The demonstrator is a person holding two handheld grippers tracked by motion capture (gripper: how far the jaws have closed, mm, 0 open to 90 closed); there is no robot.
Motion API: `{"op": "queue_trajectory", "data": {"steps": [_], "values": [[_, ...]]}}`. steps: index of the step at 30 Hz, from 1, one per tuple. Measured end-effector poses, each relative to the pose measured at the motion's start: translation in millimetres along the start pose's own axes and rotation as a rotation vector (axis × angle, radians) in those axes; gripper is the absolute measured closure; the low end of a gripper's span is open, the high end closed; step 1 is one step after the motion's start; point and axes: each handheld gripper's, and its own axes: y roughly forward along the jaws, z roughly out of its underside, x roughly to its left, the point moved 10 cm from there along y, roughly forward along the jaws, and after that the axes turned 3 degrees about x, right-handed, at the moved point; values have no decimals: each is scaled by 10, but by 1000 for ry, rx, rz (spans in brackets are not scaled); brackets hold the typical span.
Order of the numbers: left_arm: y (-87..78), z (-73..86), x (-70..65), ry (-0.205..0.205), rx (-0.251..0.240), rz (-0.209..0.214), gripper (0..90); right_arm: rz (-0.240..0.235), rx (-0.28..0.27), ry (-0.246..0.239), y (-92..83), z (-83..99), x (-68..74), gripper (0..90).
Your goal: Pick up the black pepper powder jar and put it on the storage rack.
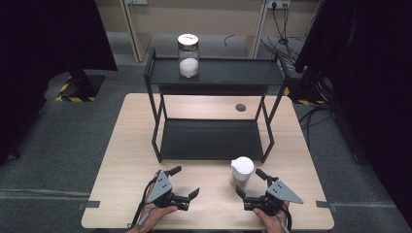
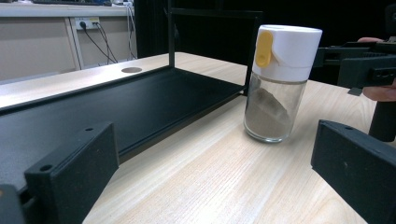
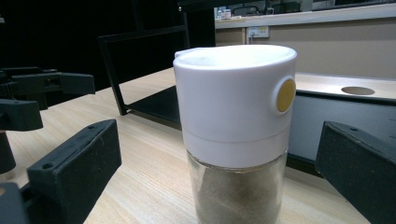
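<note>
Nearby, at the table's point(image 1: 116, 160) near edge: two grippers, both with jaws spread wide and grasping nothing. Left gripper point(image 1: 187, 182) at about 7 o'clock from the table's middle, right gripper point(image 1: 250, 183) at about 5 o'clock. One white-capped shaker point(image 1: 241, 170) upright on the wood just at 11 o'clock of the right gripper, apart from both jaws, close before the rack's front edge; glass body part-filled with brownish powder, yellow button on the cap point(image 3: 285, 95). Seen from the left gripper's camera, same shaker point(image 2: 280, 81) at 1 o'clock, with bare wood between. One black two-tier rack point(image 1: 214, 141) at 12 o'clock of both grippers, lower shelf bare, front right post just beside the shaker at its 2 o'clock. One glass jar point(image 1: 188, 56) with white contents on the upper shelf, far off at 11 o'clock. One round hole point(image 1: 240, 107) in the tabletop behind the rack. Nothing between right jaws and shaker.
</note>
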Motion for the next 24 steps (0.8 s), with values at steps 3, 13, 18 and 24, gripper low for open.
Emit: {"op": "queue_trajectory", "data": {"steps": [3, 13, 18, 24], "values": [[-1, -5, 0, 2, -2, 1, 2, 0, 1, -3, 2, -1, 1, 6], [-3, -3, -3, 3, -3, 0, 2, 0, 3, -3, 6, 0, 5, 6], [-2, 4, 2, 0, 0, -1, 2, 1, 1, -2, 12, -2, 3, 6], [-1, 6, -4, -1, 0, 2, 2, 0, 4, -9, 57, -11, 19, 6]]}}
